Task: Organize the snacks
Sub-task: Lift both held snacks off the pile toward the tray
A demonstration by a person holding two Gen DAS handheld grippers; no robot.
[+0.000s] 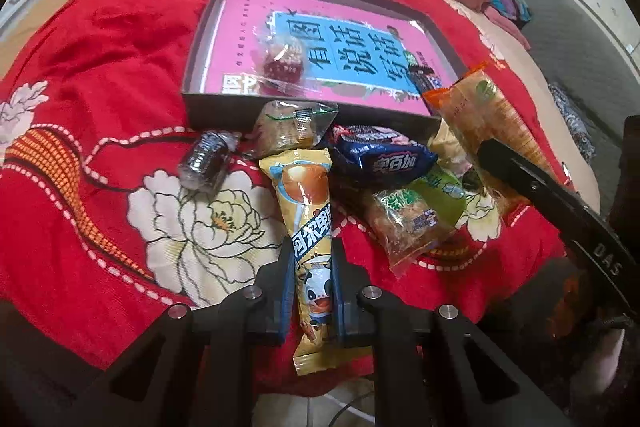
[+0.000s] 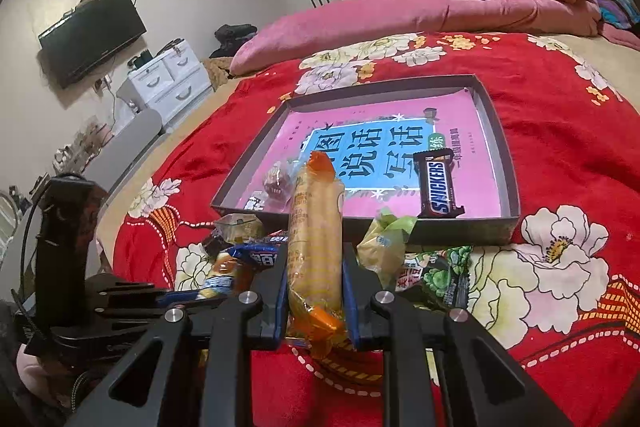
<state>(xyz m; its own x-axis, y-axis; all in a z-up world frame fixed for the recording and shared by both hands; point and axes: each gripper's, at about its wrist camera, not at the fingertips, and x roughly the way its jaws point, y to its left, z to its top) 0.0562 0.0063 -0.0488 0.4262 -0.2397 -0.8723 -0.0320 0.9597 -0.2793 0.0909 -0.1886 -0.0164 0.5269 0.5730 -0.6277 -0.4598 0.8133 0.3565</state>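
Looking from the left wrist, the left gripper pinches a yellow lolly pack so it can go in the box just ahead, past the snack pile. From the right wrist, the right gripper squeezes an orange biscuit pack, pointing at the box where a Snickers bar already lies.

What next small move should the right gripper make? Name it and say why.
Probably carry the orange-ended cracker pack forward over the box's near wall and set it on the bare pink floor between the red candy and the Snickers bar. The right gripper already clamps it, lifted, pointing at the box.
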